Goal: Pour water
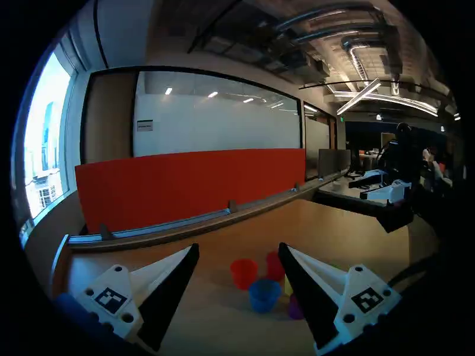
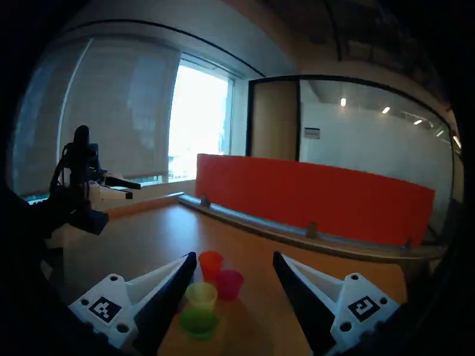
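The left gripper (image 1: 237, 246) and right gripper (image 2: 233, 255) both have their fingers spread wide, grasping nothing. I'm holding each low over the bench (image 1: 332, 237), aimed at the cups from different sides, so I can pick 1. The orange cup (image 2: 211, 264), pink cup (image 2: 228, 283), yellow cup (image 2: 202, 295) and green cup (image 2: 199, 323) stand bunched together. I can't tell whether any holds water.

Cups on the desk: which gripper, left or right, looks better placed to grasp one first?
Probably left. The left gripper, open, has the blue cup near mid-gap; for the right gripper, the green cup sits off toward one finger.
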A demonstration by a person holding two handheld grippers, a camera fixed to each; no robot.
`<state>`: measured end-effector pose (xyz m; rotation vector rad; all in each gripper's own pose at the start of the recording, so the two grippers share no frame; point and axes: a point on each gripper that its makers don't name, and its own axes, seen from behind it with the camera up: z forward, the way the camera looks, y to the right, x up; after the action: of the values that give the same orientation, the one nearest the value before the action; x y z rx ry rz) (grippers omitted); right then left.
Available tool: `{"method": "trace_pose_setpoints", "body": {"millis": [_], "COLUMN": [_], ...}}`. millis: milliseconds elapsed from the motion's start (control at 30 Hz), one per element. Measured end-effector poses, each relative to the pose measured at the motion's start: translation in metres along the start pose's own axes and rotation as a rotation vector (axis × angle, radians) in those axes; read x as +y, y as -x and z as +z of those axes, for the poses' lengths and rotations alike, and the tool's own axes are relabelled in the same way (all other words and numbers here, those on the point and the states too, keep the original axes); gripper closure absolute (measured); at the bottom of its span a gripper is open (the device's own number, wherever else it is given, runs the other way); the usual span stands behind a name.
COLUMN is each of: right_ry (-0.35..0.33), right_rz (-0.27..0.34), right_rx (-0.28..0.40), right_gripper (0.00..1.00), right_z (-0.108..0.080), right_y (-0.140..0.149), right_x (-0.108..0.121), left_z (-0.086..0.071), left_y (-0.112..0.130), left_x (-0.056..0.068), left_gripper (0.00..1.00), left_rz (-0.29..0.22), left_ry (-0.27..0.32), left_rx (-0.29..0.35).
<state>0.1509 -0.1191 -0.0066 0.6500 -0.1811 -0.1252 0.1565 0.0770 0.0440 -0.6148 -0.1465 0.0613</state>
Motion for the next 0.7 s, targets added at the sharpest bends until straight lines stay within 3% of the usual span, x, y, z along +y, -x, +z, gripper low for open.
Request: {"method": "trace_pose_setpoints", "body": {"millis": [400,700], "right_ry": [-0.064,-0.102], "right_rz": [-0.070,-0.052], "right_rx": [-0.115,-0.157], "right_gripper": [0.00,0.00], "right_z": [-0.005,-0.001], "right_y": [0.036,0.059], "right_x": [-0.017,-0.027], "left_z": [0.017,0.031], "left_y": [0.038,0.061], "left_x": [0.008,0.013], "left_gripper": [0.01,0.01], "left_rz": [0.055,0.072], "left_ry": [0.062,0.097], "left_rx": [-0.106,-0.160]}}
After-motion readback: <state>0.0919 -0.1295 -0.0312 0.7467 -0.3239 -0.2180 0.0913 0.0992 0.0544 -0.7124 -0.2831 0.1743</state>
